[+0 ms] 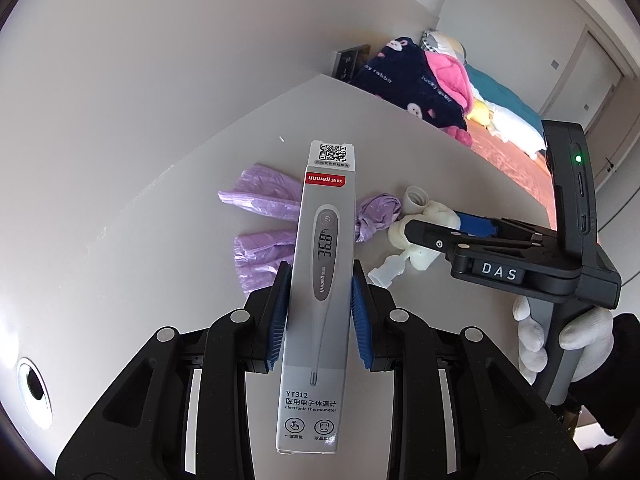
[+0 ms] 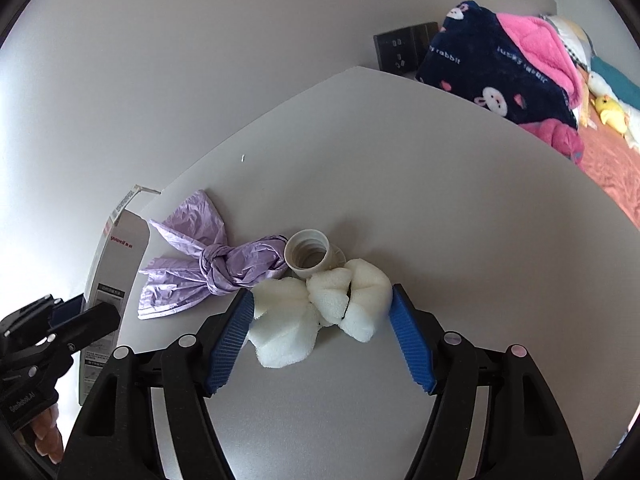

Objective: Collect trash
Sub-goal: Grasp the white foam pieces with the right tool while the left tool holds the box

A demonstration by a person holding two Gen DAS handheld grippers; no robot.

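Where the thermometer box [image 1: 316,300] blocks it — purple bag [image 1: 260,216] half hidden

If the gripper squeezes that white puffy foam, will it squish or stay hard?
It will probably squish: the white foam looks soft and spongy, already bulging in lumps between the right gripper's blue pads. It is likely very light for its size. The lumps might bend or flop apart where the dark crease splits them.

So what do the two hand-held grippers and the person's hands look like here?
Both the left hand-held gripper and right hand-held gripper are black plastic with ribbed blue pads and silver rivets. The right one bears a "DAS" label and green light; a white glove and dark sleeve show.
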